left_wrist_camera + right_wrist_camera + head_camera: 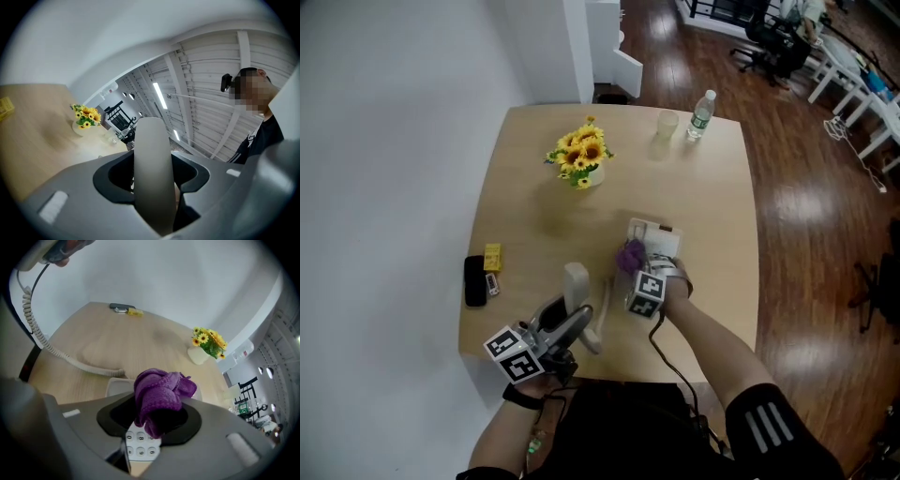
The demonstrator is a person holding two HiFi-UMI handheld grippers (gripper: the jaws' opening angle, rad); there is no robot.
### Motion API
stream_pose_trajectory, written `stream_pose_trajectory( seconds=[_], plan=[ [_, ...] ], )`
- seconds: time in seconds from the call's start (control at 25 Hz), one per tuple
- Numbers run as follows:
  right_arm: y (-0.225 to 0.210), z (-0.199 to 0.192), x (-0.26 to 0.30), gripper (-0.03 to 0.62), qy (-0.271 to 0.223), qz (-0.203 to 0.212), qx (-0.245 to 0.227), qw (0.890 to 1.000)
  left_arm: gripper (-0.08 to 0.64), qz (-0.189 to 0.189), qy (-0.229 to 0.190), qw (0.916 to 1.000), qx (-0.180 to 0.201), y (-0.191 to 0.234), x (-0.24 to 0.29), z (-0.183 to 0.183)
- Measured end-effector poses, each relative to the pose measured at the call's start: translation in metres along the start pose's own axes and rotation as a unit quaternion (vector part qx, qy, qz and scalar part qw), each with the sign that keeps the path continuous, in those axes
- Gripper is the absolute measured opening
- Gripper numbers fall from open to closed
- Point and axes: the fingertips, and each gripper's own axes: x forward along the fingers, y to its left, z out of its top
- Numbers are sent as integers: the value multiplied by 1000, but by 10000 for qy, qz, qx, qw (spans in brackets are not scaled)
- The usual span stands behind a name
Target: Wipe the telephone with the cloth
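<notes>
While the wooden surface (703, 187) bears the telephone base (659, 236), the left claw (567, 326) clamps its stiff, probably light handset (151, 159) mid-length, raised; the right claw (154, 423) grips the soft, bunched purple cloth (159, 392) just over the keypad (139, 446).

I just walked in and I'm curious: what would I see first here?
The purple cloth stands out most. It is bunched in the right gripper, just over the phone at the middle of the table. Next comes the white handset, clamped in the left gripper at the near edge. Bright sunflowers stand at the far side.
</notes>
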Motion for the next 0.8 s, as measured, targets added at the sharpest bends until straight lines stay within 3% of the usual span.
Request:
stream_pose_trajectory(
  seconds=[0.24, 0.44, 0.64, 0.72, 0.8],
  plan=[
    [51, 2, -13, 146, 102, 465, -177, 9987, 218, 100, 47, 9999, 63, 1, -1, -6],
    [75, 5, -2, 146, -88, 444, -323, 9985, 218, 253, 118, 9996, 64, 7, -2, -16],
    [80, 10, -10, 146, -314, 1085, 640, 9915, 218, 369, 222, 9990, 79, 14, 1, -24],
    [83, 15, -17, 146, -507, 1497, 1019, 9822, 218, 418, 259, 9988, 84, 19, 4, -27],
    [89, 24, -32, 147, -879, 2024, 1502, 9637, 218, 479, 299, 9984, 58, 26, 6, -31]
  ],
)
